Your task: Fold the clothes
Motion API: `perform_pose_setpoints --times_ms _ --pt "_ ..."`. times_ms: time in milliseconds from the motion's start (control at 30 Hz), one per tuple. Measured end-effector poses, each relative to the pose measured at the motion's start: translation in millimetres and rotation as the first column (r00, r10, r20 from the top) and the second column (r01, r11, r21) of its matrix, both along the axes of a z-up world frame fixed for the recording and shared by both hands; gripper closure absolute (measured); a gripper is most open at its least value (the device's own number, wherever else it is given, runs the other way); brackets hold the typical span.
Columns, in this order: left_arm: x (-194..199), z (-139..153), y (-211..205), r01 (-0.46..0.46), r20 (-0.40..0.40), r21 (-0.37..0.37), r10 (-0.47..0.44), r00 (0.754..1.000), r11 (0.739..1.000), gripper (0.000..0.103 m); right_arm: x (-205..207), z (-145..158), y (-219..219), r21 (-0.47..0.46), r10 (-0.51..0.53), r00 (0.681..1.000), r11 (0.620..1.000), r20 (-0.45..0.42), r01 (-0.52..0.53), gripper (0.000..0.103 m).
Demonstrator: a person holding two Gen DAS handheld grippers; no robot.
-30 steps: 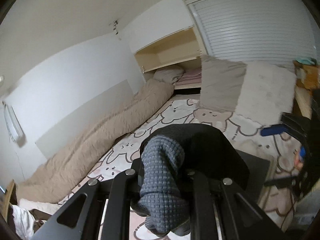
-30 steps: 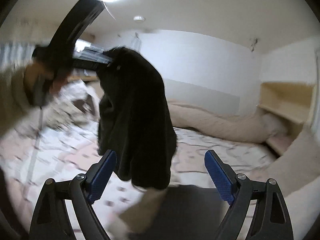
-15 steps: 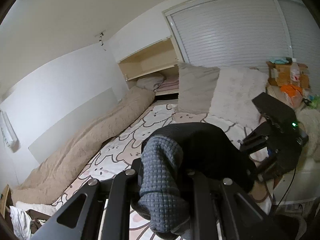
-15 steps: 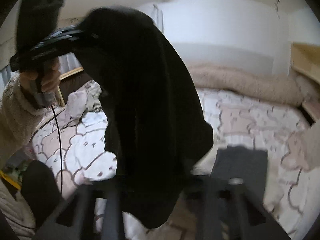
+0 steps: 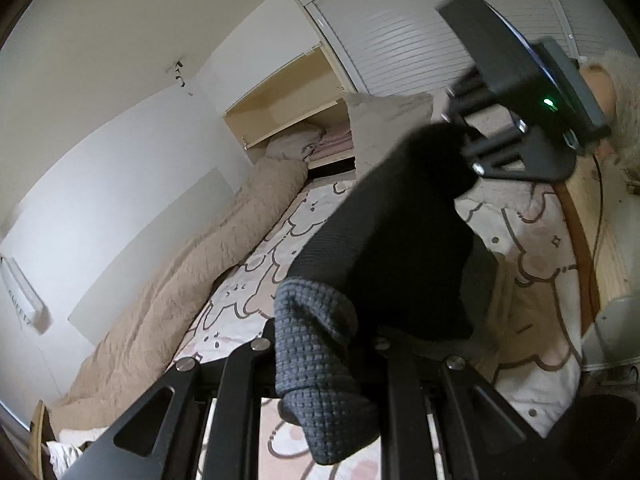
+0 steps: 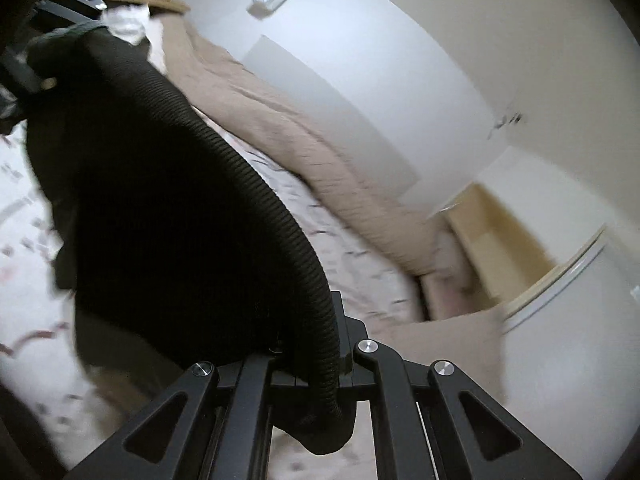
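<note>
A dark knitted garment [image 5: 400,240] hangs stretched between both grippers above the bed. My left gripper [image 5: 320,344] is shut on one end of it, where a grey waffle-knit fold bulges out between the fingers. My right gripper [image 6: 316,360] is shut on the other end, pinching its ribbed hem [image 6: 248,184]; it also shows in the left wrist view [image 5: 516,120] at the upper right, held in a hand. In the right wrist view the garment [image 6: 152,200] runs up to the left gripper [image 6: 28,68] at the upper left.
Below lies a bed with a pink-and-white cartoon sheet [image 5: 280,248]. A beige duvet [image 5: 192,288] lies bunched along the white wall. Pillows [image 5: 384,128] lean at the headboard by a wooden shelf niche [image 5: 288,108] and a shuttered window [image 5: 400,40]. A wooden side table [image 5: 600,240] stands right.
My right gripper was open and apart from the garment; it has closed on the ribbed hem. Both grippers now hold the garment stretched, and both views have tilted.
</note>
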State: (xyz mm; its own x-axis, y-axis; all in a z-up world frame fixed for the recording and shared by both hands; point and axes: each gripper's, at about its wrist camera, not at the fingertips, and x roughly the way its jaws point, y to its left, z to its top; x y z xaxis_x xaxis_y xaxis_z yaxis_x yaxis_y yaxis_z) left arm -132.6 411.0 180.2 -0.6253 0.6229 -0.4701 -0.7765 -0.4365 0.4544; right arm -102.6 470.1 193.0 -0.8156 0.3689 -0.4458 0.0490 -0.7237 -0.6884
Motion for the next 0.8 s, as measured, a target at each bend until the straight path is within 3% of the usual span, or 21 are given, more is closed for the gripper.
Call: perform_pose_setpoints --times_ms 167,233,333,400,500,533,633,733,800 --pt "-47 -1 37 -0.070 0.021 0.038 0.069 0.997 0.997 0.087 -51 1 19 0.148 -0.070 0.997 0.986 -0.036 0.075 0.098" --pt "-69 -1 56 -0.105 -0.011 0.051 0.106 0.994 0.993 0.087 -75 -2 31 0.179 -0.095 0.994 0.978 -0.058 0.104 0.098" --pt "-89 -2 77 -0.144 -0.110 0.083 0.153 0.982 0.986 0.087 -107 -2 49 0.208 -0.115 0.985 0.968 -0.130 0.140 0.098" --pt "-90 -15 86 -0.147 -0.242 0.082 0.163 0.957 0.986 0.087 -117 -8 56 0.263 -0.083 0.977 0.955 -0.198 0.134 0.098" --pt "-72 -67 95 -0.116 -0.457 0.015 0.110 0.883 0.993 0.087 -115 -52 63 0.438 -0.007 0.977 0.893 -0.215 0.103 0.098" --pt "-61 -95 95 -0.096 -0.478 -0.032 0.069 0.875 0.995 0.087 -112 -72 65 0.491 0.020 0.981 0.868 -0.192 0.079 0.098" --pt "-26 -174 91 -0.043 -0.489 -0.162 -0.043 0.871 0.986 0.087 -77 -141 65 0.541 0.093 0.994 0.840 -0.050 -0.051 0.098" --pt "11 -244 88 0.009 -0.445 -0.286 -0.141 0.884 0.958 0.087 -37 -198 63 0.560 0.131 0.987 0.812 0.094 -0.161 0.098" --pt "31 -278 89 0.022 -0.461 -0.351 -0.193 0.866 0.936 0.087 -18 -236 64 0.593 0.135 0.971 0.772 0.196 -0.227 0.098"
